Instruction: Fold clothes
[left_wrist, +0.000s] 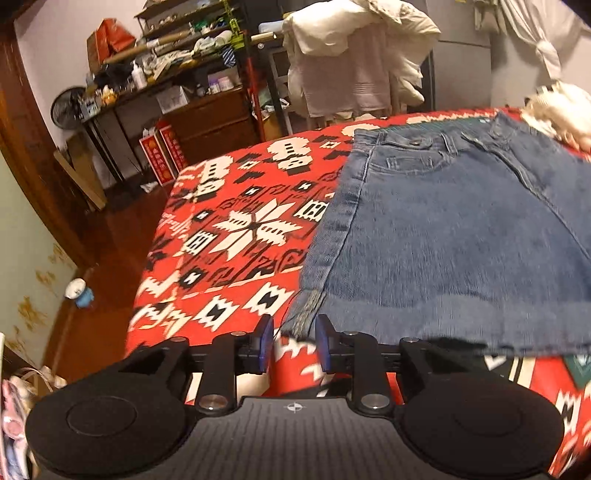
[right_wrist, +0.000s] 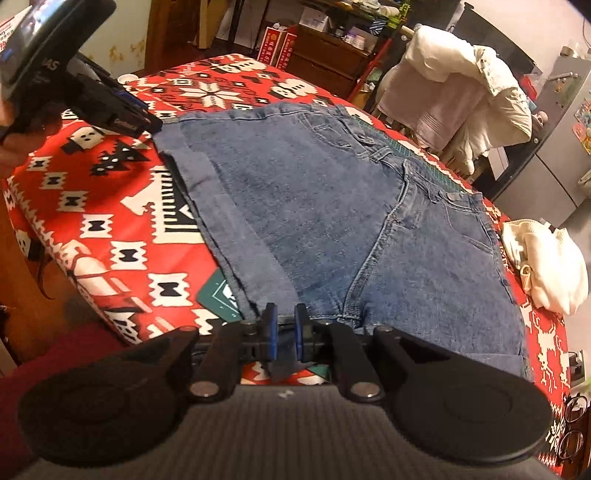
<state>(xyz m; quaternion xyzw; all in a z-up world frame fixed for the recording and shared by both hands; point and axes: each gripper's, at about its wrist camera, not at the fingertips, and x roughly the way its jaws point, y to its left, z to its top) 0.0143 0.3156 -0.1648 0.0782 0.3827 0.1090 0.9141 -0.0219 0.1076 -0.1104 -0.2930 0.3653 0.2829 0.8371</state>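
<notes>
Blue denim shorts (left_wrist: 443, 229) lie flat on a red patterned tablecloth (left_wrist: 229, 229), waistband at the far side and cuffed hems toward me. My left gripper (left_wrist: 294, 341) is open, its blue pads on either side of the near left hem corner. In the right wrist view the shorts (right_wrist: 332, 206) spread across the cloth (right_wrist: 92, 206). My right gripper (right_wrist: 286, 332) is shut on the near hem close to the crotch seam, and a bit of denim hangs below its fingers. The left gripper (right_wrist: 147, 123) shows at the top left, at the far hem corner.
A cream garment (right_wrist: 546, 266) lies bunched on the table beside the waistband, also seen as a cream garment (left_wrist: 561, 114). A green mat (right_wrist: 218, 291) peeks from under the shorts. Clothes hang on a rack (left_wrist: 354, 66) behind the table, and cluttered shelves (left_wrist: 166, 74) stand at the left.
</notes>
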